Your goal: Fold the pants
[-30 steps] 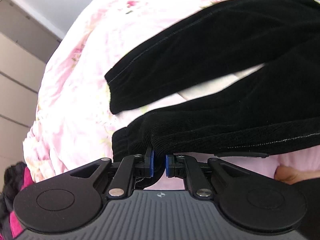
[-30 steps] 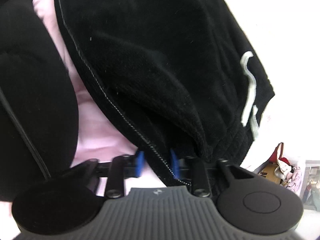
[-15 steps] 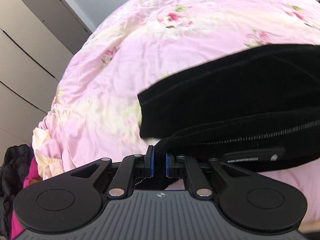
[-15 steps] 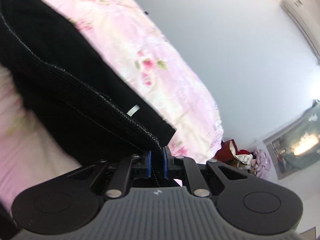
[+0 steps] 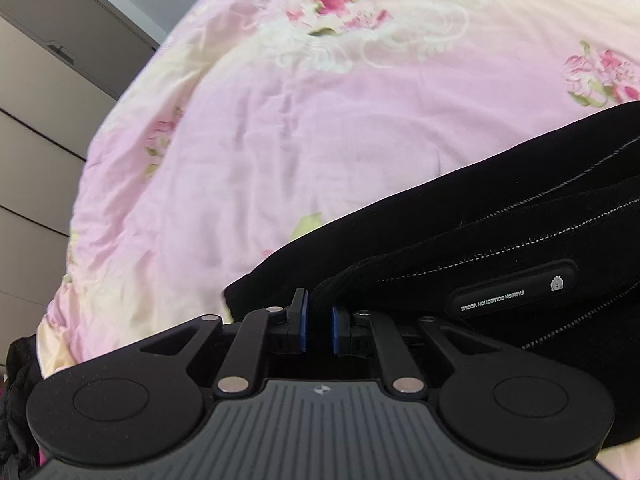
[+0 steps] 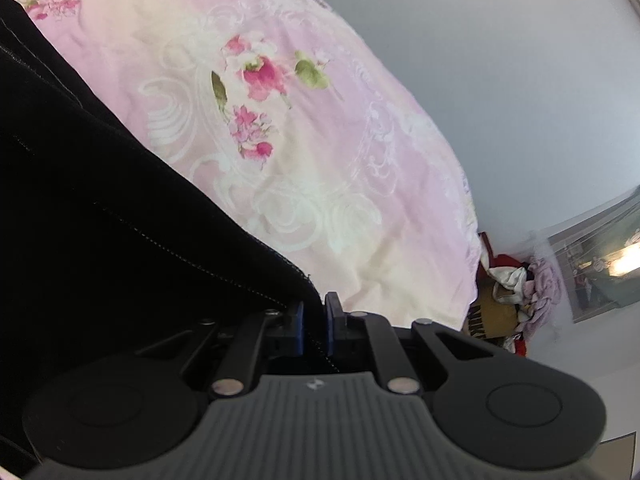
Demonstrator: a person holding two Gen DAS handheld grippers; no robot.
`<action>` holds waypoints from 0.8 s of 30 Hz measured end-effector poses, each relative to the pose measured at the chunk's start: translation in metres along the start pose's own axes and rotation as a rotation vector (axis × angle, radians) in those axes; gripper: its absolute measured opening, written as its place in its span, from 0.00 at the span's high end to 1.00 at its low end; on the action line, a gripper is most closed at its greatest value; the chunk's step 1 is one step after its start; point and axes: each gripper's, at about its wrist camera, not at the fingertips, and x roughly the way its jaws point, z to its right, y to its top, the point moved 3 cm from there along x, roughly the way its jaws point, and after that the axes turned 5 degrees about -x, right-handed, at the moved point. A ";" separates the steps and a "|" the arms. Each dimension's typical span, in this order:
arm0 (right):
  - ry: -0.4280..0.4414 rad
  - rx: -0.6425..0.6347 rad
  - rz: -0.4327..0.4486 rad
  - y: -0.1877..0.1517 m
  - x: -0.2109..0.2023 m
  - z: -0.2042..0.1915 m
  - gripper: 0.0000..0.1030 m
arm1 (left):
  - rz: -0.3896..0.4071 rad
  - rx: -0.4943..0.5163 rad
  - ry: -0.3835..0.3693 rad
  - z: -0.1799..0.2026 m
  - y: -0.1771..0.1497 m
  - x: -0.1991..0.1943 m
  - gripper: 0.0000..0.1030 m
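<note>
Left-wrist view. The left gripper (image 5: 318,325) fills the lower part of the picture; its blue-padded fingers (image 5: 303,322) stand close together with a ribbed edge of the black pants (image 5: 500,240) between them, and the jaws are easing open at this moment, the cloth still touching the pads. From the fingers the pants run away to the right, lying in stacked layers on the pink floral bedspread (image 5: 320,120). Only this view shows the rows of pale stitching along the layers and the long black rubber label (image 5: 514,286) with small white lettering, set just right of the fingers. It alone also shows the grey cabinet fronts (image 5: 44,92) at the left margin and a heap of dark and magenta cloth (image 5: 16,392) at the lower left corner.

Right-wrist view. The right gripper (image 6: 314,326) is pinched almost fully together on a thin stitched corner of the pants (image 6: 100,220), which spread from the fingers (image 6: 330,324) up and to the left, covering that side of the picture. The label does not appear here. The bedspread (image 6: 320,168) lies beyond and to the right of the garment, with a cluster of pink blossoms and white scrollwork. Only this view shows the plain grey wall (image 6: 500,80), a pile of mixed clothing (image 6: 512,300) off the bed's far edge, and a framed glass panel (image 6: 600,264) with a bright reflection at the right margin.
</note>
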 end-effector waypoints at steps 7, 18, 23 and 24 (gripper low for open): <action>-0.028 0.015 -0.019 0.001 0.016 -0.006 0.69 | -0.011 -0.058 -0.107 -0.015 0.005 0.020 0.78; -0.083 0.086 0.143 0.018 -0.071 -0.014 0.38 | 0.173 -0.252 -0.247 -0.081 -0.015 -0.058 0.21; 0.097 0.059 0.213 0.046 -0.102 -0.061 0.41 | 0.122 -0.305 -0.303 -0.098 -0.032 -0.059 0.21; 0.144 0.060 0.224 0.052 -0.106 -0.072 0.45 | 0.118 -0.303 -0.291 -0.097 -0.036 -0.056 0.21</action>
